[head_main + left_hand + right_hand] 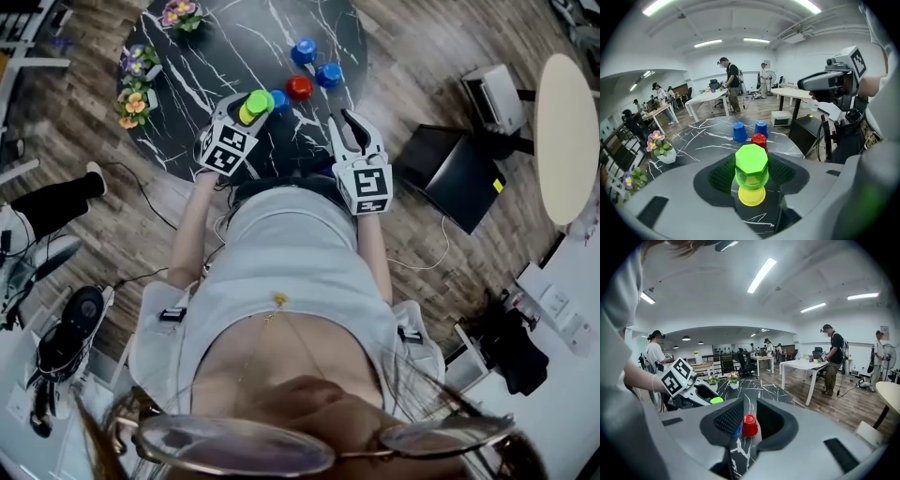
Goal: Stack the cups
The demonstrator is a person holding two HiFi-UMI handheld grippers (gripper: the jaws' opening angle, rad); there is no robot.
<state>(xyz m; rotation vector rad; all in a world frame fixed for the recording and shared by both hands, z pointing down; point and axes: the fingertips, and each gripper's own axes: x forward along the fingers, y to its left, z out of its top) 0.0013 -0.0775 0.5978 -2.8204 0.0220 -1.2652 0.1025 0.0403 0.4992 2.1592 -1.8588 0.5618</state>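
An upside-down green cup (751,164) sits between the pads of my left gripper (751,174), which is shut on it. A yellow cup (751,196) is directly under the green one; whether they touch I cannot tell. In the head view the green cup (259,101) and yellow cup (246,114) are at the near edge of the black marble table (234,56). A red cup (299,87) and three blue cups (303,52) stand further in. My right gripper (352,124) hovers at the table's near edge, jaws slightly apart and empty, with the red cup (749,426) seen beyond them.
Three small flower pots (136,103) line the table's left rim. A black box (455,173) and a white device (495,98) sit on the wooden floor to the right, next to a pale round table (567,136). People stand at desks far behind.
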